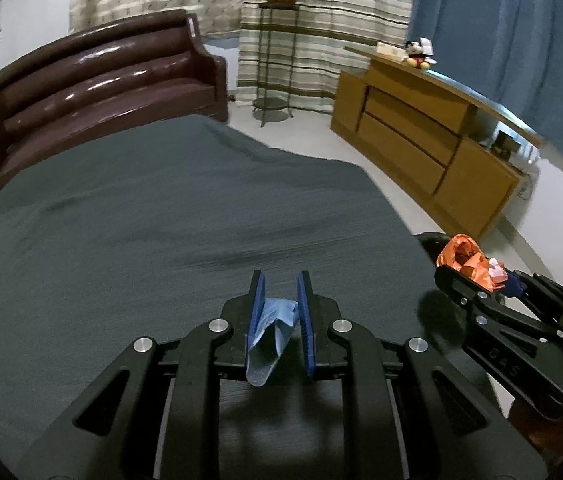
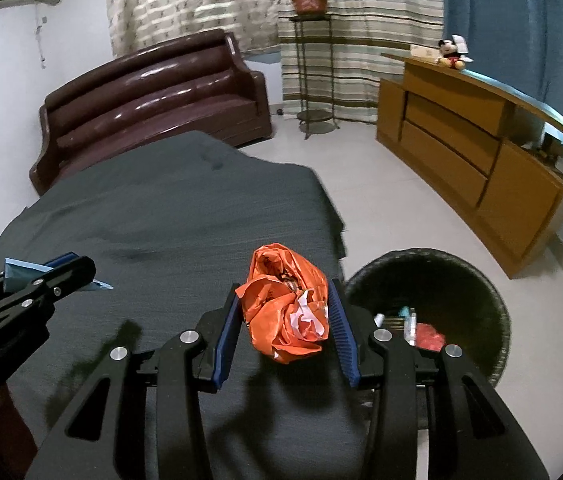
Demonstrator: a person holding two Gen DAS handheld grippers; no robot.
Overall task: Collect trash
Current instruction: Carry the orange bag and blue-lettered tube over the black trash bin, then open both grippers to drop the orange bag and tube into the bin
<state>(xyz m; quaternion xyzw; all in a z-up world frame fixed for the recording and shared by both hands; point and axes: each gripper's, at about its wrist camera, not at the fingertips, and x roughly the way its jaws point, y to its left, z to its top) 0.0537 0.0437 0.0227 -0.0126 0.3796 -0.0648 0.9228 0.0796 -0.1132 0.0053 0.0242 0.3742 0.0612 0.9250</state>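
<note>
Both pairs of fingers are loaded. On the left gripper (image 1: 280,296) they are drawn in as far as they go on a crumpled light-blue plastic wrapper (image 1: 271,330), which hangs from the left-hand pad toward the camera. Those of the right gripper (image 2: 286,312) stand partly apart, pressed on either side of a bulky scrunched orange plastic bag (image 2: 287,306) with a white scrap in its folds.

Judging by this, pickup is done for these two pieces: the dark grey cloth-covered surface (image 1: 161,220) shows no other litter in either view. What remains is the drop. A round dark woven wastebasket (image 2: 461,268) stands on the floor just beside the surface's right edge, already holding a few discarded items. The orange bag is close to its rim but not yet over the opening; the blue wrapper is farther left, over the surface.
</note>
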